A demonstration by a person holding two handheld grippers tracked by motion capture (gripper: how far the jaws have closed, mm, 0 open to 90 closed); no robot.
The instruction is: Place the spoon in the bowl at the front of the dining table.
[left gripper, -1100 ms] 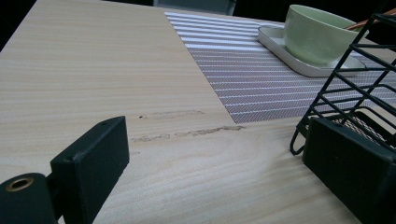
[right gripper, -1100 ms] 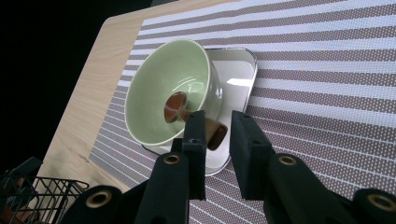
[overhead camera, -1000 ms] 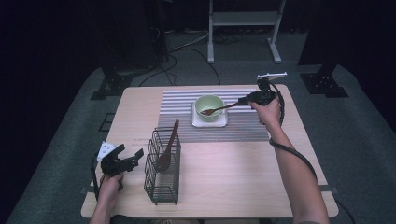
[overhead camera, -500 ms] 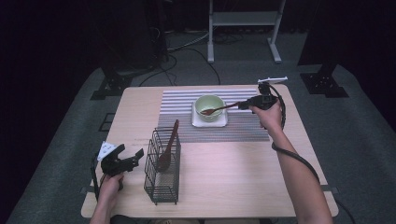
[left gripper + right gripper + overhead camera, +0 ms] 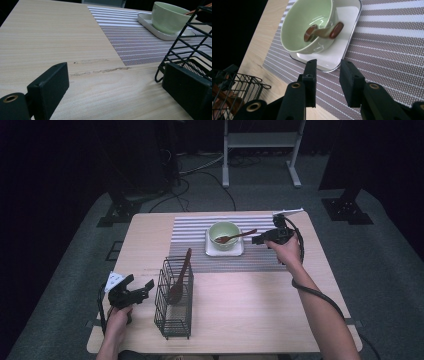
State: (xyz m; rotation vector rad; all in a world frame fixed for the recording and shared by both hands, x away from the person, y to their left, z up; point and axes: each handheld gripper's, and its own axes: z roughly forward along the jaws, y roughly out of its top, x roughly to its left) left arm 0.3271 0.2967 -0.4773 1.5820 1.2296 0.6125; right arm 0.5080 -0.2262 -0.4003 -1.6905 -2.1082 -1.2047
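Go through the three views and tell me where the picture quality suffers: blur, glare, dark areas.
High view: the table is evenly lit, the room beyond falls to black. Left gripper view: its own near jaws are soft, while the mat stays fairly crisp. Right gripper view: the spoon in the green bowl is smeared, glare streaks the bowl's inside, and the upper left corner is black.

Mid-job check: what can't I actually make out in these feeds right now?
- Spoon in the bowl: blurred in the right gripper view, shape unclear.
- Wooden utensil: lower end masked by the rack wires in the high view.
- Rack: cut by the left gripper view's right edge, partly behind a jaw of the left tongs.
- Gap between right tongs and spoon handle: too small in the high view.
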